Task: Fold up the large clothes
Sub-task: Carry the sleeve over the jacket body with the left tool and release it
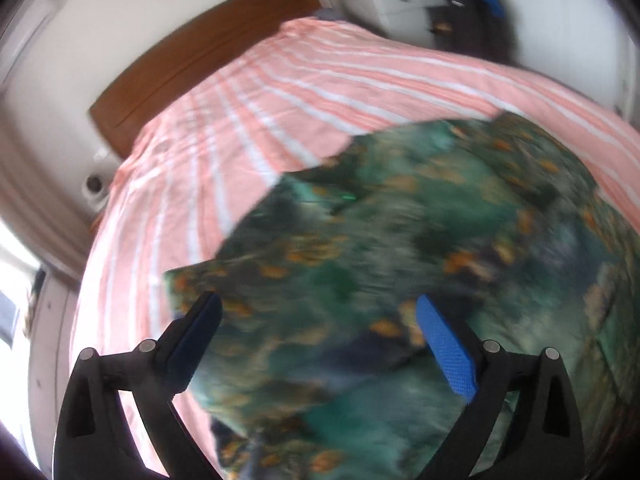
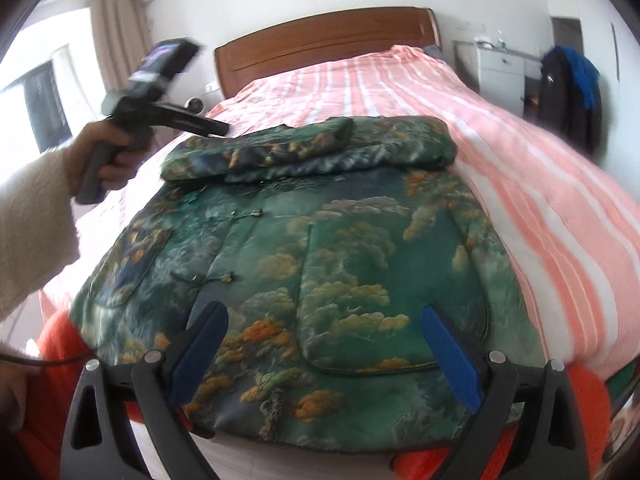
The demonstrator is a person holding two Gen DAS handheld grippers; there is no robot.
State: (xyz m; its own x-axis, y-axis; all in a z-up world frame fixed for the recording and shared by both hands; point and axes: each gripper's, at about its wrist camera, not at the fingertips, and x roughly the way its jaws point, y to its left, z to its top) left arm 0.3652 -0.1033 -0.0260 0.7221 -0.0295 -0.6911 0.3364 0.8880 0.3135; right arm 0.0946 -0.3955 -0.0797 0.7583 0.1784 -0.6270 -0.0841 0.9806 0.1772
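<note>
Bedroom setting; work surface is a bed (image 2: 520,168) with a pink-and-white striped cover, used as landmark throughout.

Nearest the bed's foot edge: right gripper (image 2: 324,348), jaws spread wide, nothing between them, poised over the hem of the green printed jacket (image 2: 320,248). Jacket lies flat on the foot half of the bed, front up, pockets visible. An orange fabric (image 2: 56,344) shows under or below the jacket at the foot edge; which cannot be told.

Further up the bed: jacket's upper part appears already turned over onto the body, forming a thick band (image 2: 312,148) across its far end. Whether this is sleeves, shoulders or both is unclear.

Left gripper (image 1: 320,344), jaws also wide and empty, hangs above the left end of that band; the left wrist view is motion-blurred.

Judgement: one fold done, early-to-middle stage. Remaining: likely bring the hem up toward the band or fold the sides in, then flatten.

Head of bed: wooden headboard (image 2: 324,36). Beyond the bed's far right side, a white cabinet (image 2: 500,68) and a dark and blue garment (image 2: 568,88) hanging.

Writing/brands: none legible in either view.
</note>
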